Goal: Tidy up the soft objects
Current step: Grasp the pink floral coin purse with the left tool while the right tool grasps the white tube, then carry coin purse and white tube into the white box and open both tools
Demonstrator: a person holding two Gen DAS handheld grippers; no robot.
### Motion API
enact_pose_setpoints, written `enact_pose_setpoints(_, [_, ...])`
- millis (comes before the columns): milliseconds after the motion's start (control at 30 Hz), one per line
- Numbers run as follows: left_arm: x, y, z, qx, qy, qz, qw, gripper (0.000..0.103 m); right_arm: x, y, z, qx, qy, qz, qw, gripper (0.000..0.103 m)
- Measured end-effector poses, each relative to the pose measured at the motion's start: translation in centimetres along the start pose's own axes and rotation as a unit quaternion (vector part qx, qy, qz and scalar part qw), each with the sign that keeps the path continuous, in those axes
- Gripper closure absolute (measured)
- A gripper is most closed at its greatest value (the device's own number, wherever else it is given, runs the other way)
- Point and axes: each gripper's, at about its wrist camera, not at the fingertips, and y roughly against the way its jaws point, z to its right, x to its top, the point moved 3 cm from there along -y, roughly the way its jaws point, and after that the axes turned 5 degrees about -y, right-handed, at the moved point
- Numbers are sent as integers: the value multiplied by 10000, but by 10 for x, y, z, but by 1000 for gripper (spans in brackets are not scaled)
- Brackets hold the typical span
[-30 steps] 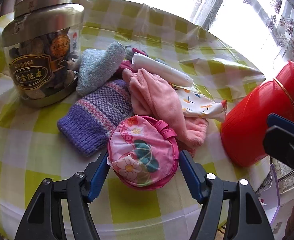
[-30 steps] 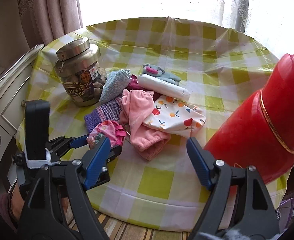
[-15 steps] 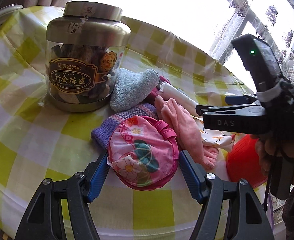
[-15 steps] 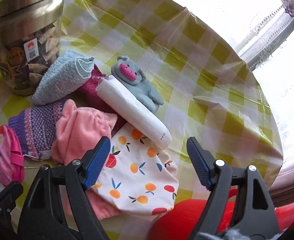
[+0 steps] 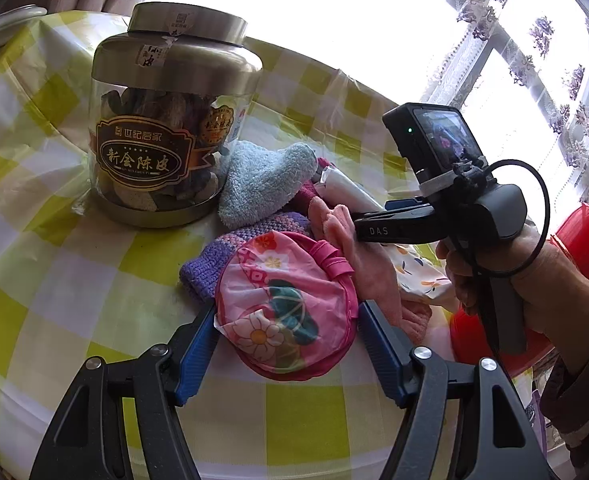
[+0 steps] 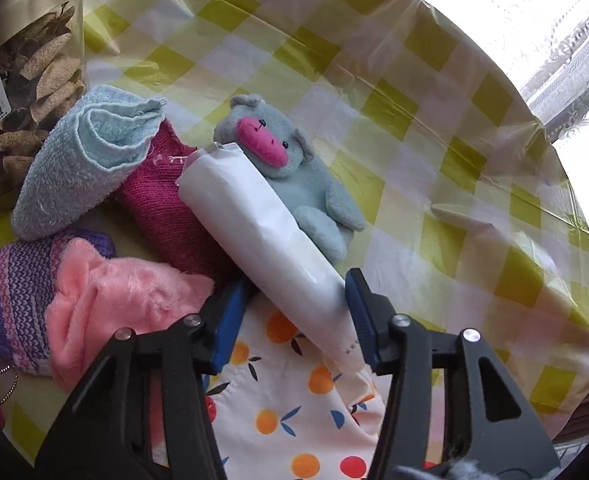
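Observation:
A pile of soft things lies on the checked tablecloth (image 5: pixel 54 280). My left gripper (image 5: pixel 286 332) is shut on a round pink flowered pouch (image 5: pixel 286 304). My right gripper (image 6: pixel 294 312) has its blue pads around a white rolled packet (image 6: pixel 262 232), closed in on its near end; it also shows in the left wrist view (image 5: pixel 398 216). Beside the packet lie a grey plush toy (image 6: pixel 294 176), a light blue towel (image 6: pixel 78 164), a magenta knit (image 6: pixel 166 200), a purple striped knit (image 6: pixel 10 292), a pink fleece cloth (image 6: pixel 106 304) and a fruit-print cloth (image 6: pixel 294 408).
A large jar with a metal lid (image 5: pixel 166 120) stands at the left of the pile. A red plastic container (image 5: pixel 574 248) lies at the right near the table edge. A window with lace curtains (image 5: pixel 534 60) is behind the table.
My right gripper has moved down to the white packet and narrowed its jaws around it. My left gripper still holds the pouch and has tilted up slightly.

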Motion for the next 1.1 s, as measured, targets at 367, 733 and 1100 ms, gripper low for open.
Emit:
enact_pose_setpoints(367, [-1,5,1,-46,-81,125,9999,33,-14,55,19,375,-845,660,9935,69])
enact_pose_setpoints(733, [0,8,5,-62,-159,170,9997,33,-61,108,14,897,-1328,830,9836,75])
enact_pose_setpoints(1100, [-2,11,10,-67,-242,174,9995,33,-128,144,4,1426,-1717,617,9728,75])
